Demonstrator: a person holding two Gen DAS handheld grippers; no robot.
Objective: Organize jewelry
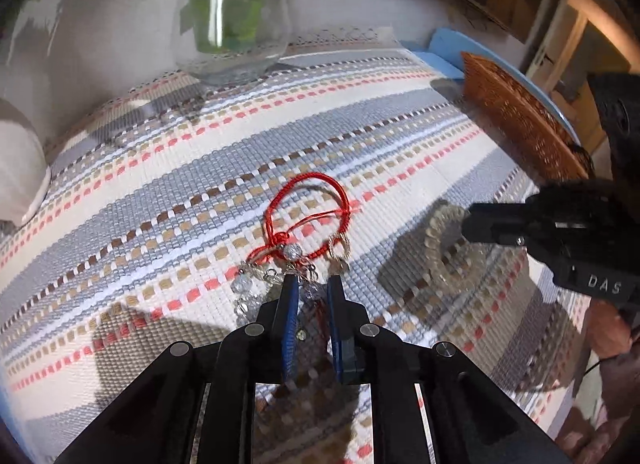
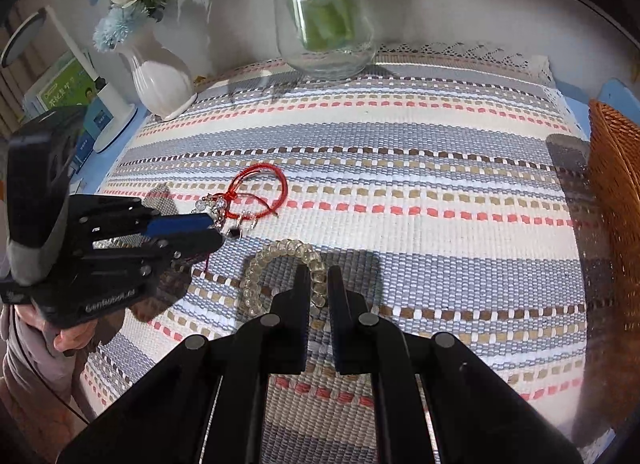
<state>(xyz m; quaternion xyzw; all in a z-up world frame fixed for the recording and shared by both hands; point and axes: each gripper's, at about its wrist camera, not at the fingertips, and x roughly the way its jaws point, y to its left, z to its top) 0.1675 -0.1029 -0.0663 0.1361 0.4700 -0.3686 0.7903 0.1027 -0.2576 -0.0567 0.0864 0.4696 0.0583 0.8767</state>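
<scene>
A red cord bracelet (image 1: 308,211) with silver charms and clear beads lies on the striped woven mat (image 1: 160,191). My left gripper (image 1: 312,284) has its blue-padded fingers closed around the charm end of it. The red bracelet also shows in the right wrist view (image 2: 260,191), with the left gripper (image 2: 216,229) at its near end. A clear beaded bracelet (image 2: 276,264) lies on the mat; my right gripper (image 2: 319,276) is closed on its right side. In the left wrist view the beaded bracelet (image 1: 436,240) is under the right gripper (image 1: 468,223).
A wicker basket (image 2: 612,167) stands at the mat's right edge, also in the left wrist view (image 1: 516,115). A glass vase (image 2: 324,19) with green stems stands at the back. A white vase (image 2: 156,71) with blue flowers stands back left.
</scene>
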